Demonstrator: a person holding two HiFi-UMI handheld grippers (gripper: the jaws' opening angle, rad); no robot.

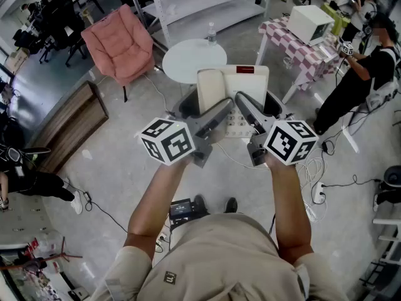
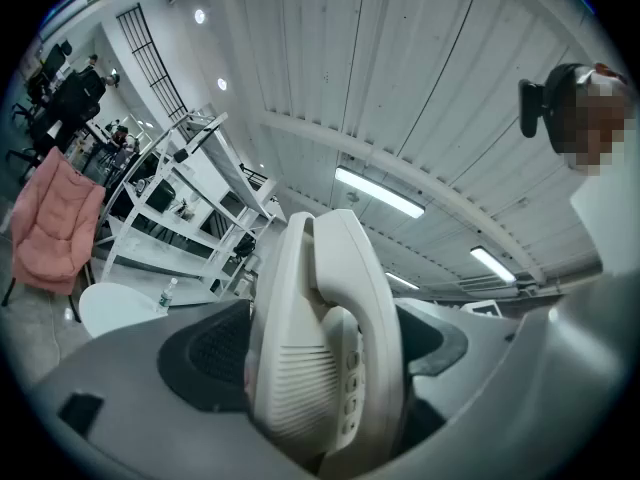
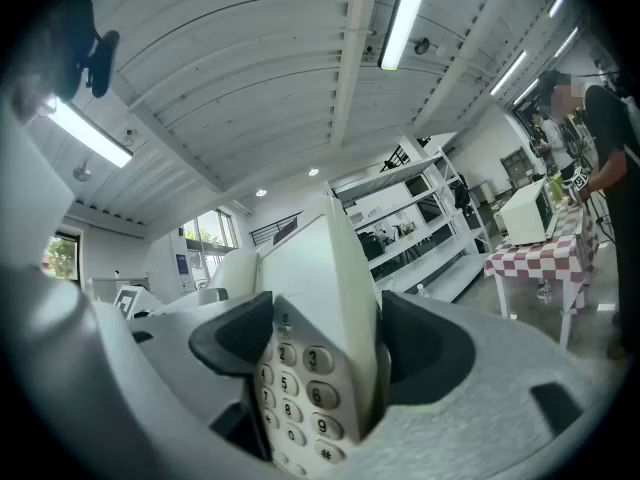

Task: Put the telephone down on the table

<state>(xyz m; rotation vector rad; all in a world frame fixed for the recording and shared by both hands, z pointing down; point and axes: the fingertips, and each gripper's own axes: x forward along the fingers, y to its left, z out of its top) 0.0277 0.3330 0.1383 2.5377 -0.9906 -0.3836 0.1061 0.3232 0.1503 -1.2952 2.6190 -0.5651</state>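
Two grips on telephone point(image 1: 241, 80): left tool point(image 1: 219, 113), right tool point(image 1: 245, 108); bottle point(image 1: 212, 34) contents unclear.

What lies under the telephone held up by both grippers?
A dark rounded thing shows past both sides of the telephone, on the grey floor. The telephone covers its middle, so what it is cannot be told.

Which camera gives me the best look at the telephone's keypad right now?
Right gripper view: the keypad faces the camera, digits readable. Head view: keypad small, partly covered. Left gripper view shows the telephone edge-on, only a few keys visible.
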